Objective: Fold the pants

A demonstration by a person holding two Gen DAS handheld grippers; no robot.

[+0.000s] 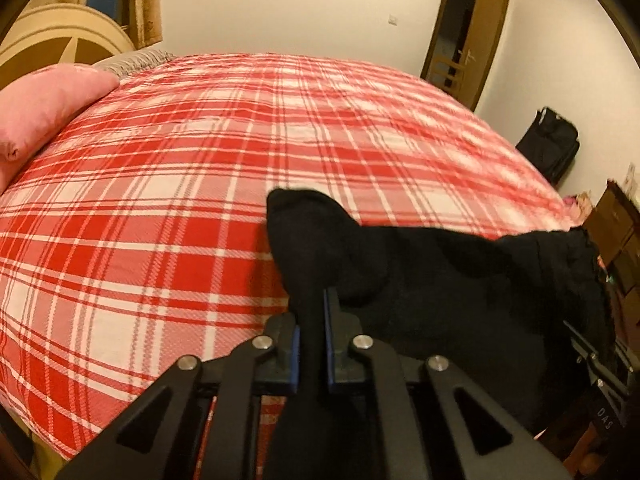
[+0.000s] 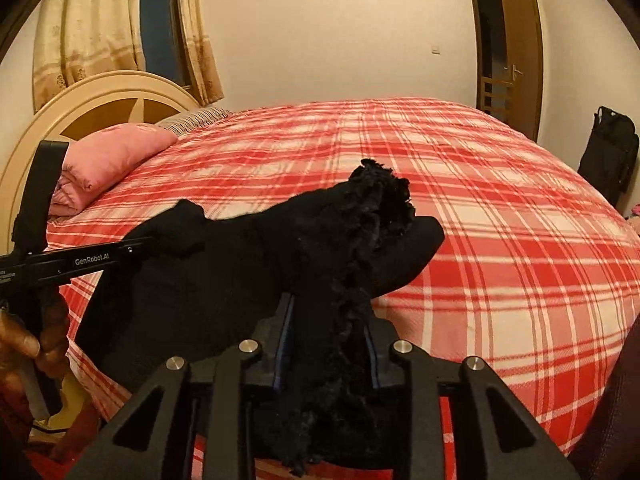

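Observation:
The black pants point(image 1: 420, 276) hang stretched between my two grippers above the near edge of the bed. My left gripper point(image 1: 311, 320) is shut on a thin fold of the fabric, which pokes up past its blue pads. In the right wrist view the pants point(image 2: 248, 272) bunch thickly, with a frilly waistband edge point(image 2: 380, 200) sticking up. My right gripper point(image 2: 328, 328) is shut on that thick bunch, its jaws held apart by the cloth. At the left of this view a person's hand point(image 2: 24, 348) holds the left gripper's body point(image 2: 72, 264).
The bed wears a red and white plaid cover point(image 1: 200, 152) that stretches far ahead. A pink pillow point(image 1: 44, 108) lies by the round headboard point(image 2: 100, 96) at the far left. A dark bag point(image 1: 552, 148) stands against the right wall near an open door point(image 1: 468, 36). Wooden drawers point(image 1: 616, 228) sit at the right.

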